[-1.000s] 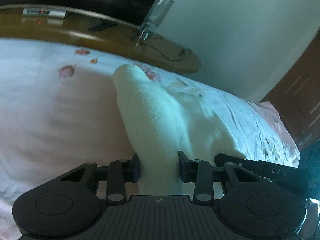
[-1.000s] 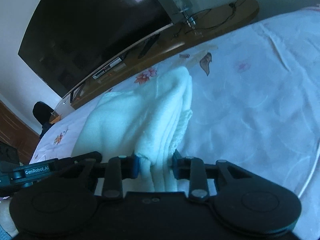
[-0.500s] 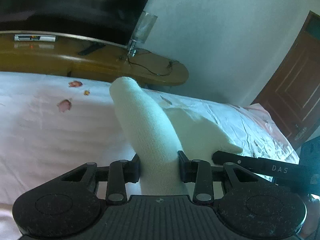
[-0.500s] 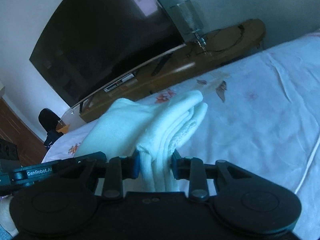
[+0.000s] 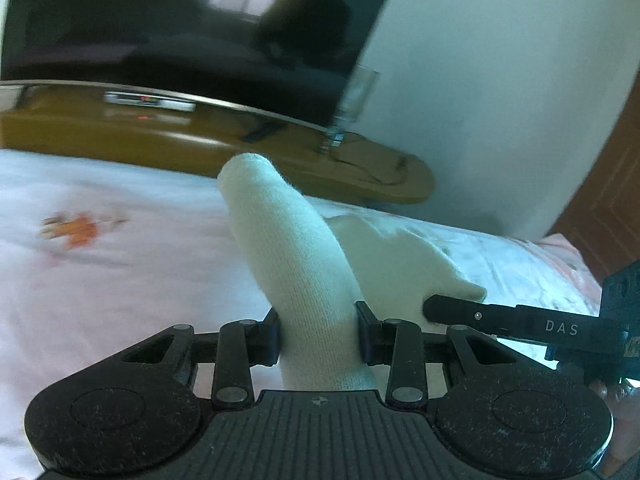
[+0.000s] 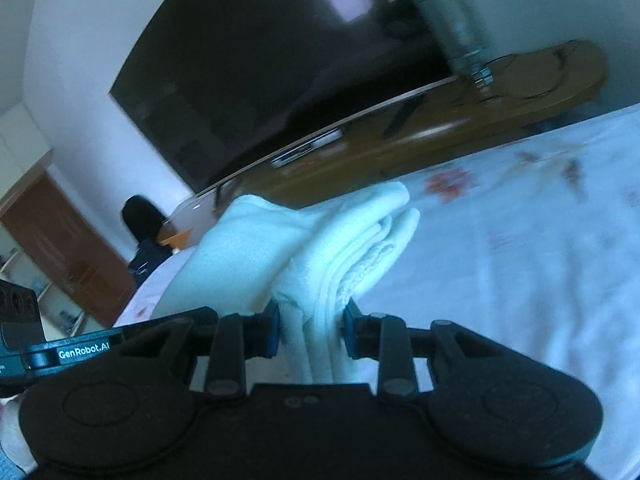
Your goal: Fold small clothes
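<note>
A small white knit garment (image 5: 296,256) is folded into a thick band and held up off the bed by both grippers. My left gripper (image 5: 318,334) is shut on its left end, and the cloth sticks out forward between the jaws. My right gripper (image 6: 310,330) is shut on the layered right end of the garment (image 6: 340,248). The right gripper's body (image 5: 520,322) shows at the right of the left wrist view, close beside the cloth. The left gripper's body (image 6: 80,348) shows at the lower left of the right wrist view.
The bed has a white sheet with orange flower prints (image 5: 100,272). Beyond it stand a long wooden TV bench (image 5: 224,136) with a large dark TV (image 5: 180,28), a set-top box and cables. A brown door (image 5: 612,200) is at the right. A dark chair (image 6: 144,232) stands far left.
Both grippers have lifted the folded garment higher off the bed and tilted upward. More of the TV and wall now shows. The grips have not changed.
</note>
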A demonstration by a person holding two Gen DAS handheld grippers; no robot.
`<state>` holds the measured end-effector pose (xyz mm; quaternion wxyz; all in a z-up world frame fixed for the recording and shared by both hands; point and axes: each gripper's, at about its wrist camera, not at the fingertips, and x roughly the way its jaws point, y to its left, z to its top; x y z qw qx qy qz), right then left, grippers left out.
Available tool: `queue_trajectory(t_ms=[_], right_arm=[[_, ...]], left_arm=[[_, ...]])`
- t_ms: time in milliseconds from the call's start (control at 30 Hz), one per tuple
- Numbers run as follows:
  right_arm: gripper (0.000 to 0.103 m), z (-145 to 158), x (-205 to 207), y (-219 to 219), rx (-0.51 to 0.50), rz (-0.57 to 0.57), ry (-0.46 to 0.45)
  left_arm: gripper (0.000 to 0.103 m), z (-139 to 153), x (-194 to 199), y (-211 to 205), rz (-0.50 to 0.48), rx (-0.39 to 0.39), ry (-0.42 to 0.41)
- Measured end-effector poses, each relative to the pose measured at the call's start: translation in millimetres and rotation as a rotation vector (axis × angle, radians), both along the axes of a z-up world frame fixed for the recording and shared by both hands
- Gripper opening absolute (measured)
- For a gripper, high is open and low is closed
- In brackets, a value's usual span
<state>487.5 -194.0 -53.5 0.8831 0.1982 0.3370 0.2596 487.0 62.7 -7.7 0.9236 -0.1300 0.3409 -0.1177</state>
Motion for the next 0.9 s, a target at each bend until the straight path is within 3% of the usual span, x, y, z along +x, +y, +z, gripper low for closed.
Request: queue_trajectory(t_ms=[333,600,733,833,900], right_arm=[[0.029,-14,-27,117,0.006,0.111,0.037],[0.029,-43,-57,155,0.033,0.139,0.111],[0.03,-76,-65,147,0.044,0.095,0.195],[0.036,-77,-70,138,0.064,0.093,0.207],[0.037,-61,-72,135,0.046,0.093,0.157]], left_arm=[[0.036,-20,-57,121,0.089,0.005,0.027],[0.038,-65,-101,172,0.093,0.015,0.054],[0.071,-84,-115,189,0.165,-0.041,0.044],[0.074,-77,-117,192,0.162,-0.007,0.022],[0.074,-67,-111,196,0.174,0.021,-0.013]])
